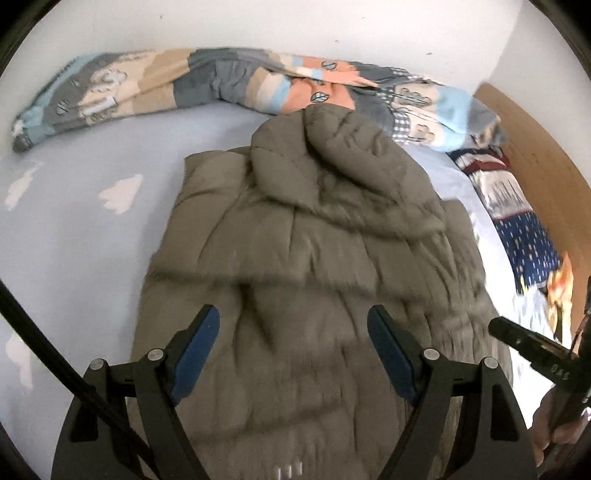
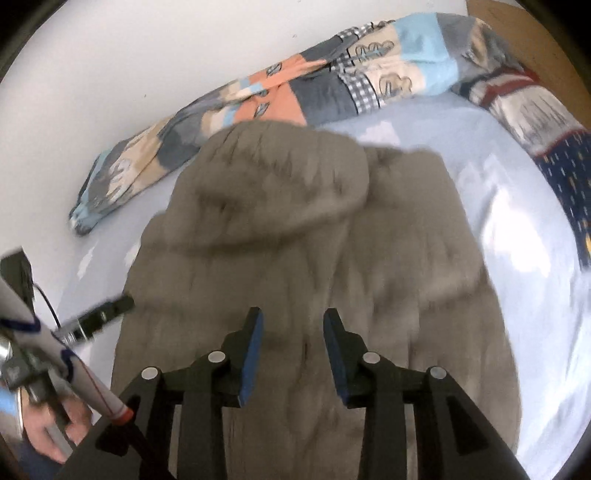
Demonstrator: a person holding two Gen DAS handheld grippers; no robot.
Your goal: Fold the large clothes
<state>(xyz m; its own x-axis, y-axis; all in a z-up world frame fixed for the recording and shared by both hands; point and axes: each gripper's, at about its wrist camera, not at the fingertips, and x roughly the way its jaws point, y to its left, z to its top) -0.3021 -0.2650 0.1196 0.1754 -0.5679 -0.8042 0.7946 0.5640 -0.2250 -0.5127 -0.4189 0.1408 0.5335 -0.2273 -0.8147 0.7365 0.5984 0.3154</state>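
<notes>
A large olive-grey puffer jacket (image 1: 310, 236) lies flat on the pale blue bed sheet (image 1: 81, 229), its hood (image 1: 343, 162) at the far end. It also shows in the right wrist view (image 2: 295, 236). My left gripper (image 1: 293, 314) is open wide and empty, hovering above the jacket's lower part. My right gripper (image 2: 293, 317) is open with a narrower gap, empty, above the jacket's middle. The right gripper's tip also shows at the right edge of the left wrist view (image 1: 517, 336). The left gripper's tip shows at the left in the right wrist view (image 2: 107, 310).
A patchwork quilt (image 1: 229, 81) is bunched along the white wall (image 1: 295, 26) behind the jacket. A dark blue patterned blanket (image 1: 517, 214) lies at the right by a wooden headboard (image 1: 535, 147). The sheet (image 2: 517, 236) extends on both sides of the jacket.
</notes>
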